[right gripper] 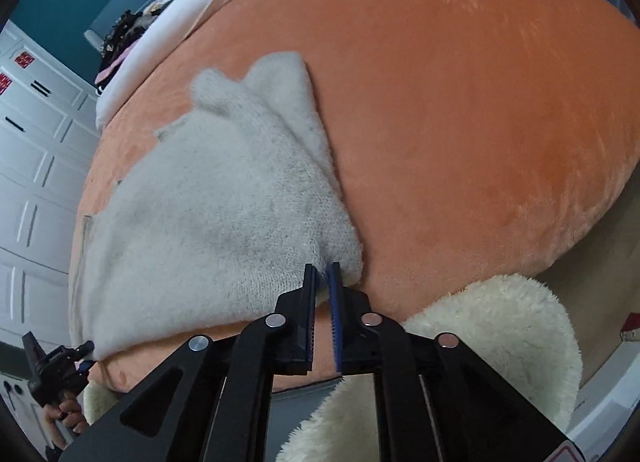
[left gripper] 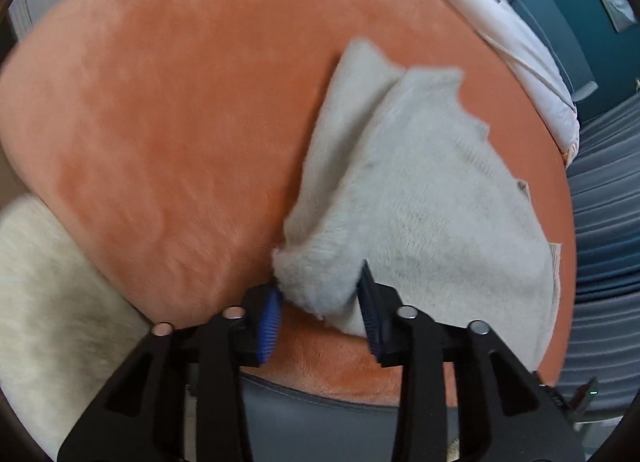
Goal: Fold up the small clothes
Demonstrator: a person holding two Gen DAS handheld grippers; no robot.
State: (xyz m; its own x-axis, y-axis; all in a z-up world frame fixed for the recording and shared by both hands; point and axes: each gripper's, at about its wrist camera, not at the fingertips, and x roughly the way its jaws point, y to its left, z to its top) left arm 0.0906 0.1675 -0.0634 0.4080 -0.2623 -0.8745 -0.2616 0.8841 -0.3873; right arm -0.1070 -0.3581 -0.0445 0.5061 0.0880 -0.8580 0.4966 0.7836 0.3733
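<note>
A small fuzzy pale grey garment (left gripper: 420, 198) lies on an orange plush blanket (left gripper: 168, 122), folded over on one side. My left gripper (left gripper: 320, 294) is open, its blue pads on either side of the garment's near corner, the jaws wide apart. In the right wrist view the same garment (right gripper: 208, 214) lies left of centre. My right gripper (right gripper: 324, 274) is shut on the garment's near right corner, with the cloth pinched between the narrow blue pads. The other hand-held gripper (right gripper: 60, 366) shows at the lower left of that view.
A cream fluffy rug or cushion (right gripper: 500, 342) lies beside the orange blanket (right gripper: 480, 122), and it also shows in the left wrist view (left gripper: 48, 294). A white duvet (left gripper: 532, 74) and dark clothes (right gripper: 124, 38) lie at the far edge. White panelled cupboard doors (right gripper: 32, 142) stand behind.
</note>
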